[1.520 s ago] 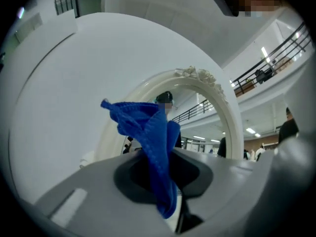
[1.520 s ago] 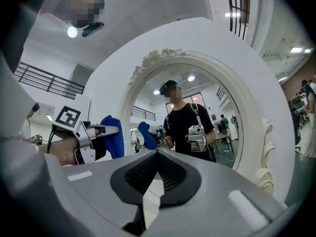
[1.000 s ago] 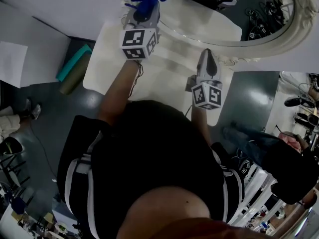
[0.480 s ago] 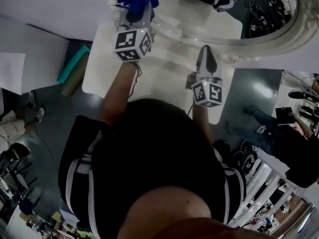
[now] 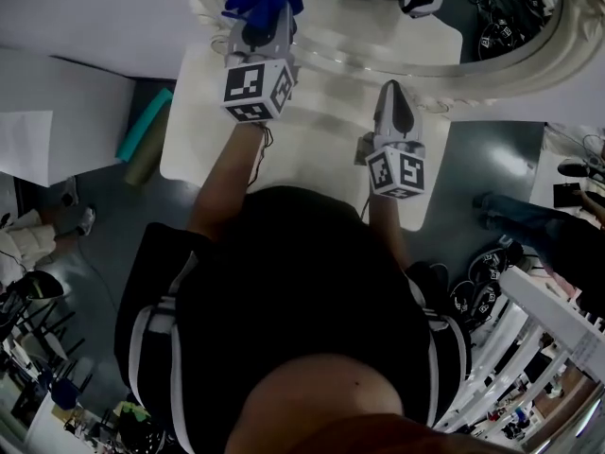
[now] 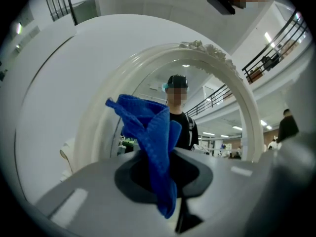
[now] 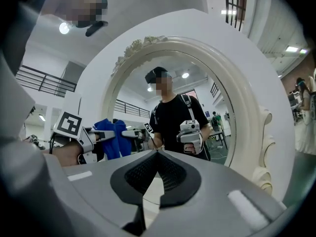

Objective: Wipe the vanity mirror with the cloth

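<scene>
While the left gripper [image 5: 259, 19] is clamping the blue cloth [image 6: 151, 132], its loose end pointing at the far mirror [image 6: 213, 113] for wiping, the right gripper [image 7: 157, 156] is hanging nearer, jaws together and empty, leaving the glass unobstructed.

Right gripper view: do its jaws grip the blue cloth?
No, the right gripper shows jaws shut empty; the left gripper holds the blue cloth.
</scene>
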Available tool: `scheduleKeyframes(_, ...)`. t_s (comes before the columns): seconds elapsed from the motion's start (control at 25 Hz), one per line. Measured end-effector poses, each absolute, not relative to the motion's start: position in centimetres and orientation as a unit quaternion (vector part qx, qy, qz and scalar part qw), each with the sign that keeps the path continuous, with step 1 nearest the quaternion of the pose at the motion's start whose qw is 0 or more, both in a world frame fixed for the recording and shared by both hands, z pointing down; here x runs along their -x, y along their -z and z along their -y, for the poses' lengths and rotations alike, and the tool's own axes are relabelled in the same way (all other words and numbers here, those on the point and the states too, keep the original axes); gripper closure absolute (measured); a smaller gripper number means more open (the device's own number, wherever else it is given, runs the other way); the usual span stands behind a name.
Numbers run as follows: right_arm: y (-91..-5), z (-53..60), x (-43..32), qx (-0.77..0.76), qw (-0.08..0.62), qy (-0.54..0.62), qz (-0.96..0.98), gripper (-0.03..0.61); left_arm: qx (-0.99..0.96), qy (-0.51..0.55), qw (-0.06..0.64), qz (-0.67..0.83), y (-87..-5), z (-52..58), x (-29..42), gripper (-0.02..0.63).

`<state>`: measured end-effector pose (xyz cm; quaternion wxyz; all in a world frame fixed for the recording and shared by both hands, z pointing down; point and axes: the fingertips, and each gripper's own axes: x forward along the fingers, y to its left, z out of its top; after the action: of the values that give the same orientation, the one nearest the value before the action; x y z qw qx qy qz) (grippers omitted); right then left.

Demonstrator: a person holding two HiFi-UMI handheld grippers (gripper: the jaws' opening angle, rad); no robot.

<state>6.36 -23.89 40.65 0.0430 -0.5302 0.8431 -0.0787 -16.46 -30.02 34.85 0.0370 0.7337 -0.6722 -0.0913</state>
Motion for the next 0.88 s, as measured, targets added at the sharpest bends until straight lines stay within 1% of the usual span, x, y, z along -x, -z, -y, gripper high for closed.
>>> scheduleKeyframes(0.88,-38.8,23.4,-14.9,0.612,0.072,0.058,-0.786,0.578,-0.803,0.080,0.041,0.589,-35.7,30.5,5.5,0.552)
